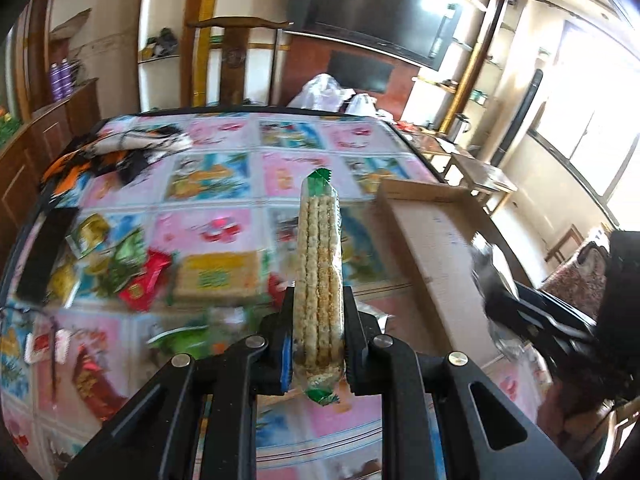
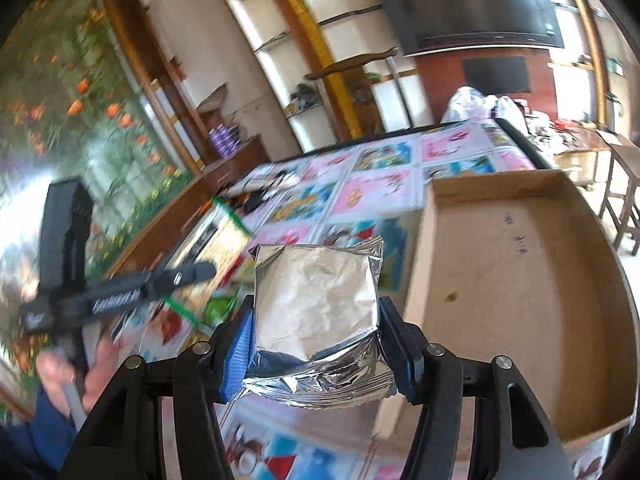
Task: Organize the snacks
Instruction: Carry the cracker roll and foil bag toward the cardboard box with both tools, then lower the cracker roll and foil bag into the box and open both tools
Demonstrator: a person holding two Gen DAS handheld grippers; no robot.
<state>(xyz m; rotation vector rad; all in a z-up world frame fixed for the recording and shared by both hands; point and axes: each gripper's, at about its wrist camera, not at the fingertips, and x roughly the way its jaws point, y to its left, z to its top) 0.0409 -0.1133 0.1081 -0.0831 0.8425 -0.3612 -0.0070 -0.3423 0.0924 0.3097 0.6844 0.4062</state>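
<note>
My left gripper (image 1: 318, 320) is shut on a clear packet of rice crackers (image 1: 319, 280) with green ends, held upright on edge above the table. A silver foil snack packet (image 2: 316, 300) sits between the pads of my right gripper (image 2: 316, 320), which is shut on it, just left of an open cardboard box (image 2: 520, 280). The same box (image 1: 432, 240) lies to the right in the left wrist view. Loose snack packets (image 1: 120, 268) and a flat yellow packet (image 1: 218, 276) lie on the patterned tablecloth (image 1: 224, 160). The left gripper (image 2: 120, 292), held by a hand (image 2: 64, 368), shows blurred in the right wrist view.
A crumpled dark and orange cloth (image 1: 116, 152) lies at the table's far left. White plastic bags (image 1: 332, 94) sit beyond the far edge. A dark phone-like slab (image 1: 44, 252) rests at the left edge. Shelves, a television (image 1: 376, 12) and wooden stools (image 1: 484, 180) surround the table.
</note>
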